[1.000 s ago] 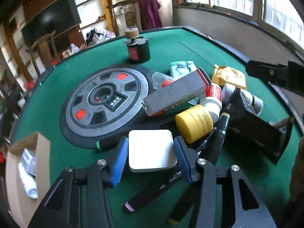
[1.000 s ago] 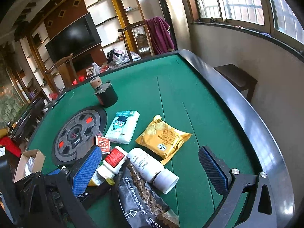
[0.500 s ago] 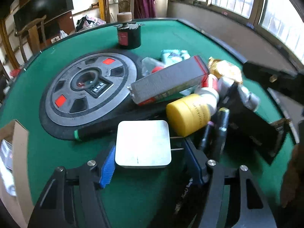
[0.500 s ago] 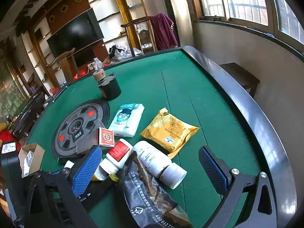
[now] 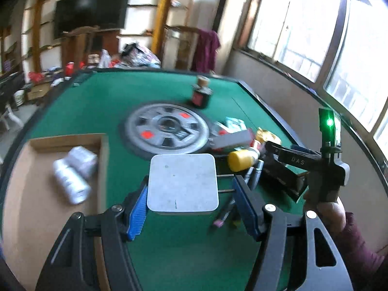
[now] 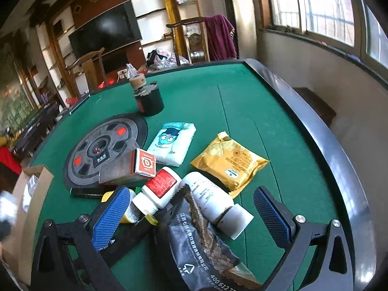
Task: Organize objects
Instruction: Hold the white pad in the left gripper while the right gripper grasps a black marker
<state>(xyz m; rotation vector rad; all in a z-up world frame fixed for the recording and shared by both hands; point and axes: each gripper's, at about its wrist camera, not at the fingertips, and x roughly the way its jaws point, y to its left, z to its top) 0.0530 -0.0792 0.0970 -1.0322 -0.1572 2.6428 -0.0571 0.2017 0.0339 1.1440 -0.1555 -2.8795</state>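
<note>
My left gripper (image 5: 189,188) is shut on a white square adapter (image 5: 183,184) and holds it above the green table (image 5: 109,92). The left blue pad presses its side, and the right pad meets two metal prongs sticking out of it. A cardboard box (image 5: 43,206) holding silvery-white rolls (image 5: 72,177) lies low on the left. My right gripper (image 6: 191,194) is open over a black pouch (image 6: 198,247) and a big white bottle (image 6: 211,203), gripping neither. It shows from the side in the left wrist view (image 5: 303,162), in a person's hand (image 5: 332,213).
The pile holds a yellow jar (image 5: 240,161), a red-labelled small bottle (image 6: 157,189), a red-ended carton (image 6: 131,167), a tissue pack (image 6: 172,143), a gold pouch (image 6: 230,162) and markers (image 5: 228,208). A round grey disc (image 6: 101,150) and a black cup (image 6: 149,101) sit farther back.
My left gripper closed round the white adapter, lifted it off the markers and swung left, bringing the cardboard box into view. The right gripper shifted only slightly and stayed open.
</note>
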